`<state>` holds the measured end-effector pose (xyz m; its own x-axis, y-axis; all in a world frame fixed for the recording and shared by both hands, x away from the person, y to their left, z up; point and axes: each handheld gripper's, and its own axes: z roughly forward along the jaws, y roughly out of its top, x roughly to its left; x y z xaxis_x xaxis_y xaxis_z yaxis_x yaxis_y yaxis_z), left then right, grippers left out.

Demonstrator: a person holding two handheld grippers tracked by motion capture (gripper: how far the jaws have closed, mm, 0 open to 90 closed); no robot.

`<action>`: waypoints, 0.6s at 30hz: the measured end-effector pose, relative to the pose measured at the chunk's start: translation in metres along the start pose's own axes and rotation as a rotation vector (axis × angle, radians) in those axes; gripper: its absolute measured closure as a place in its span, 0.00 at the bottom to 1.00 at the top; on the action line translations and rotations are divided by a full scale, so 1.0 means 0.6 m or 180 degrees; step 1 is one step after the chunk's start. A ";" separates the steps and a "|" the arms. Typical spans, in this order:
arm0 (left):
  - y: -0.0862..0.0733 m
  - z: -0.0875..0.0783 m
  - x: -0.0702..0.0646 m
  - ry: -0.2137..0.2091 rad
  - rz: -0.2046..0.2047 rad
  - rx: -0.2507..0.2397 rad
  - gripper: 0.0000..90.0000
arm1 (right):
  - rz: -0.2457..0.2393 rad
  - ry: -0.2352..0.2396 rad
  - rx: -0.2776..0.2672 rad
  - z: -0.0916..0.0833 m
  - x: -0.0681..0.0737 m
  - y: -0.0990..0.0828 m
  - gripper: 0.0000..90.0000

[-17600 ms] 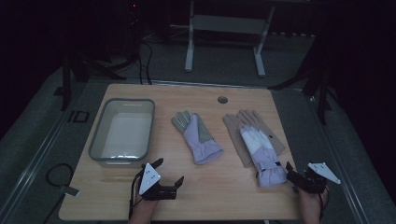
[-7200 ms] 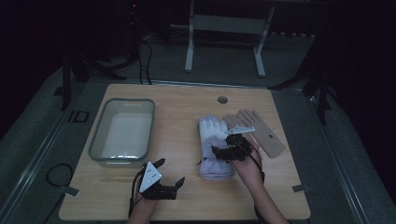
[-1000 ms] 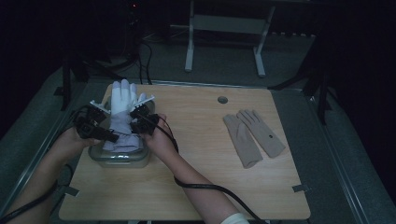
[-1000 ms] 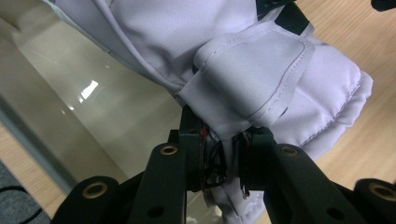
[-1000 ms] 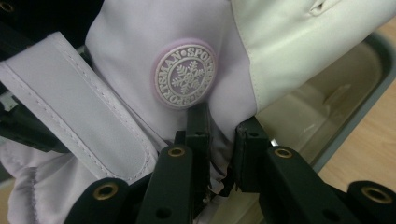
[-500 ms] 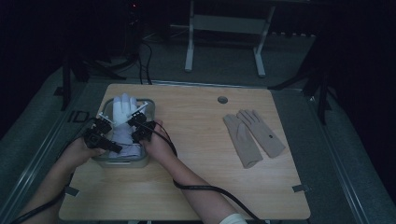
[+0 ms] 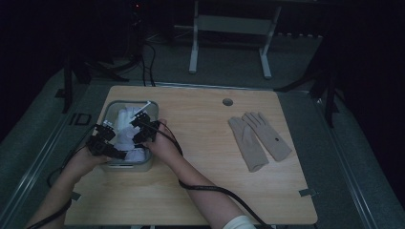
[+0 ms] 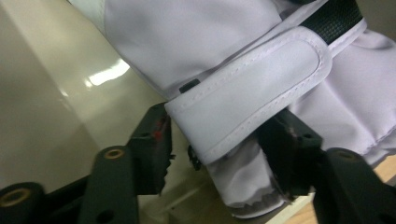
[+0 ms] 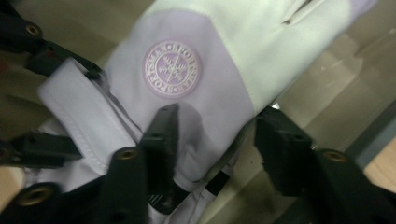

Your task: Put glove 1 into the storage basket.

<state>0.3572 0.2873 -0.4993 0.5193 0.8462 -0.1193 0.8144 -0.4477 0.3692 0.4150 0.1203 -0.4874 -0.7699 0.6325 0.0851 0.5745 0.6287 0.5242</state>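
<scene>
A pair of white and lilac winter gloves (image 7: 125,136) lies in the grey bin (image 7: 130,167) at the table's left. My left gripper (image 7: 107,143) reaches into the bin from its left side. In the left gripper view its jaws (image 8: 217,123) have just been opening, and the glove's cuff strap (image 8: 261,79) lies loose between them. My right gripper (image 7: 141,131) comes in from the bin's right side. Its jaws (image 9: 218,116) have also just been opening and stand apart over the lilac glove back with a round badge (image 9: 173,69).
Two beige gloves (image 7: 258,138) lie side by side on the right half of the wooden table (image 7: 205,143). The bin's pale inner wall (image 8: 46,93) stands close beside the left jaws. A round hole (image 7: 228,102) sits near the far edge.
Both hands have sunk, taking the white gloves from above the bin down into it. Both grippers' jaws have gone from shut on the gloves to apart.
</scene>
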 end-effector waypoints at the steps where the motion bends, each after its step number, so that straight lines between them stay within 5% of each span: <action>1: -0.001 -0.003 -0.002 0.0047 -0.0009 -0.0046 0.46 | -0.0004 0.0015 -0.0041 -0.005 -0.002 0.002 0.46; 5: -0.004 -0.024 -0.002 0.0006 -0.0213 -0.0307 0.34 | -0.0052 0.0052 -0.0226 -0.029 -0.010 0.008 0.39; 9: -0.005 -0.037 -0.007 -0.0097 -0.0266 -0.0541 0.19 | -0.0095 0.0071 -0.0294 -0.046 -0.012 0.009 0.28; 11: -0.004 -0.041 -0.015 -0.0134 -0.0278 -0.0671 0.16 | -0.0204 0.0143 -0.0281 -0.053 -0.013 0.006 0.19; 15: -0.003 -0.049 -0.030 -0.0136 -0.0299 -0.0898 0.16 | -0.0329 0.0123 -0.0274 -0.063 -0.018 -0.001 0.15; 18: -0.001 -0.052 -0.040 -0.0260 -0.0264 -0.1023 0.15 | -0.0301 0.0115 -0.0313 -0.076 -0.025 -0.008 0.16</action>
<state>0.3359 0.2764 -0.4680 0.4844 0.8441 -0.2298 0.7382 -0.2535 0.6251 0.4114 0.0871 -0.4524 -0.8298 0.5547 0.0611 0.4702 0.6362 0.6117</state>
